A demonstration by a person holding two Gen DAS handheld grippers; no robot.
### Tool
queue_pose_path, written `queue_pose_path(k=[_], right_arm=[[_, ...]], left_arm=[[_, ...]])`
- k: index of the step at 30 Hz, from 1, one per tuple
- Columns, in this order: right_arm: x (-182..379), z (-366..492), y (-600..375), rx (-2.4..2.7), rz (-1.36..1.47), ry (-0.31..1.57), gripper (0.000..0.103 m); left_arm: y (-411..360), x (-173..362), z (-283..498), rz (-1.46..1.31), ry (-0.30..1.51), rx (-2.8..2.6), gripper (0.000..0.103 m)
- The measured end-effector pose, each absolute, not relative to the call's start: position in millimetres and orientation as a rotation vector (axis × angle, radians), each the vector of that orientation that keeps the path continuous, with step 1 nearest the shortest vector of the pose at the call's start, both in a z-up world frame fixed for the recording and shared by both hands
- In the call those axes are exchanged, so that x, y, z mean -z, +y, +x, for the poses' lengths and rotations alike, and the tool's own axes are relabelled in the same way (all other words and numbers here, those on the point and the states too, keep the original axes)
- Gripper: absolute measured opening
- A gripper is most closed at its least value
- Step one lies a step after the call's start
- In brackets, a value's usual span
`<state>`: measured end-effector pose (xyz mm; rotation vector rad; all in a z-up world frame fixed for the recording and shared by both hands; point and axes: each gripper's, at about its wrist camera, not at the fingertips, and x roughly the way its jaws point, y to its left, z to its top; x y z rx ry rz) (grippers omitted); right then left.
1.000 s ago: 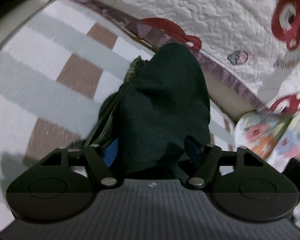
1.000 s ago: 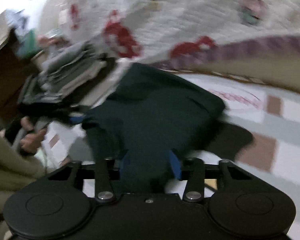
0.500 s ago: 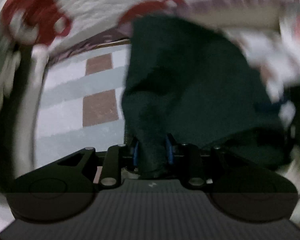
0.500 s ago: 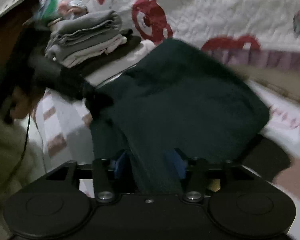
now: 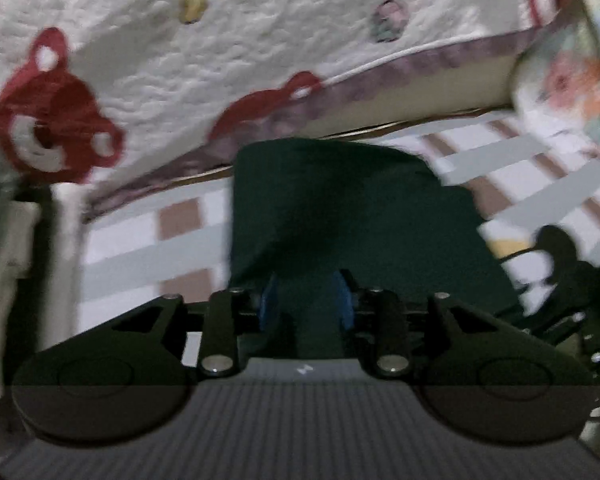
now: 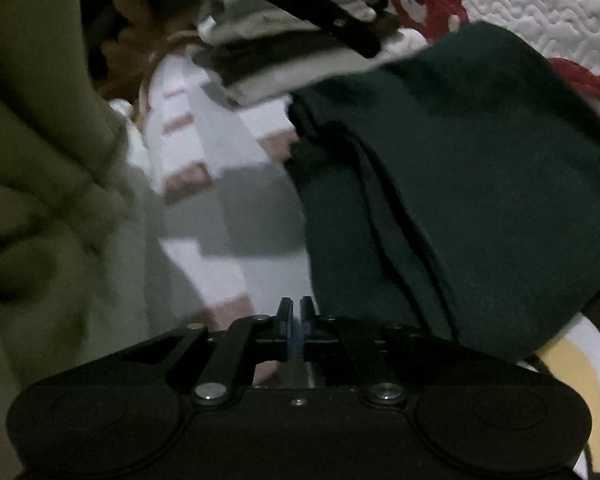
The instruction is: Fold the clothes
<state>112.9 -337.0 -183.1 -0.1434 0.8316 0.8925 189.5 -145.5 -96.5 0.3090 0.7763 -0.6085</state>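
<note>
A dark green folded garment lies on the checked mat, reaching from my left gripper to the bed edge. My left gripper's blue pads are shut on a fold of the garment's near edge. In the right wrist view the same garment lies to the right, folded in layers. My right gripper is shut and empty, just left of the garment's near corner, above the mat.
A white quilt with red bear prints hangs along the bed behind the mat. A stack of folded grey and white clothes sits at the far left. An olive sleeve fills the left side. A floral pillow lies right.
My right gripper has let go of the green garment, shut, and moved off to its left. My left gripper still holds its fold; the garment now lies flatter on the mat.
</note>
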Motion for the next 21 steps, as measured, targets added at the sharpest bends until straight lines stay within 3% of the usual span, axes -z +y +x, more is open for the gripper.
queue_pose_path(k=[5,10,15,17,21], right_arm=[[154.4,125.1,-367.0,-0.999,0.07,0.857,0.019],[159.4,160.5,-466.3,-0.816,0.574,0.883,0.038],[173.2,174.3,-520.0,-0.583,0.68,0.817,0.039],[180.5,179.6,-526.4,-0.548,0.7,0.82,0.039],[198.7,185.1,-524.5,-0.512,0.753,0.856,0.039]], left_arm=[[-136.2,142.5,208.8,0.145,1.023,0.699,0.042],[-126.4,144.0,218.9,0.085,1.053,0.701,0.042],[-145.8,119.5,214.7,0.231,0.977,0.751,0.044],[-150.7,103.8,217.4,0.167,0.892,0.786,0.055],[-180.6,96.0,240.5,0.135,0.842,0.722,0.058]])
